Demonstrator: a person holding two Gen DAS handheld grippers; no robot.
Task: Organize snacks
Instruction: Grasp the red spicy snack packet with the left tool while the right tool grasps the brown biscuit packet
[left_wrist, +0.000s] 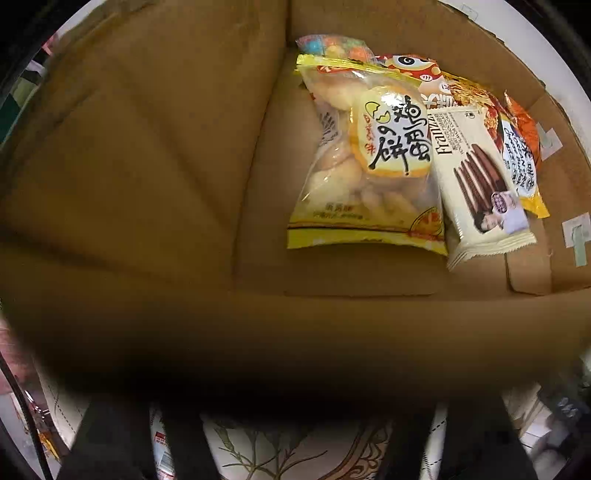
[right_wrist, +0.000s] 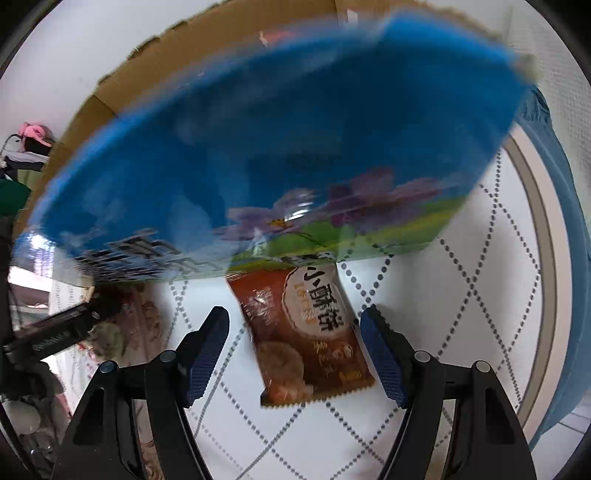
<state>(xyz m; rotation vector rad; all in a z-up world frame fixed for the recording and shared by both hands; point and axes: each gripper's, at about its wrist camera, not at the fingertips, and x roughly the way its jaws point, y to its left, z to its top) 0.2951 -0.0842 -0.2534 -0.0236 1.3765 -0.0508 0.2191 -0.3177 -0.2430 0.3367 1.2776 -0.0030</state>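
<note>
My right gripper (right_wrist: 295, 350) stands spread around a brown snack packet (right_wrist: 308, 336) on the quilted white cloth (right_wrist: 461, 314), pads clear of it; a blurred blue box (right_wrist: 258, 155) hides the packet's top. My left gripper's tips are lost behind a dark, blurred cardboard flap (left_wrist: 295, 339), so I cannot tell its state, and beyond lie more snacks (left_wrist: 369, 166) in the carton (left_wrist: 147, 147).

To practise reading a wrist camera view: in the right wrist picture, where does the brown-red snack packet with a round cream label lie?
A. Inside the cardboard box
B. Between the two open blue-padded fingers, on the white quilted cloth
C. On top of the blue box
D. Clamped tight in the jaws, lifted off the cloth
B: the brown-red snack packet lies flat on the white quilted cloth between the right gripper's spread fingers, gaps on both sides.
</note>
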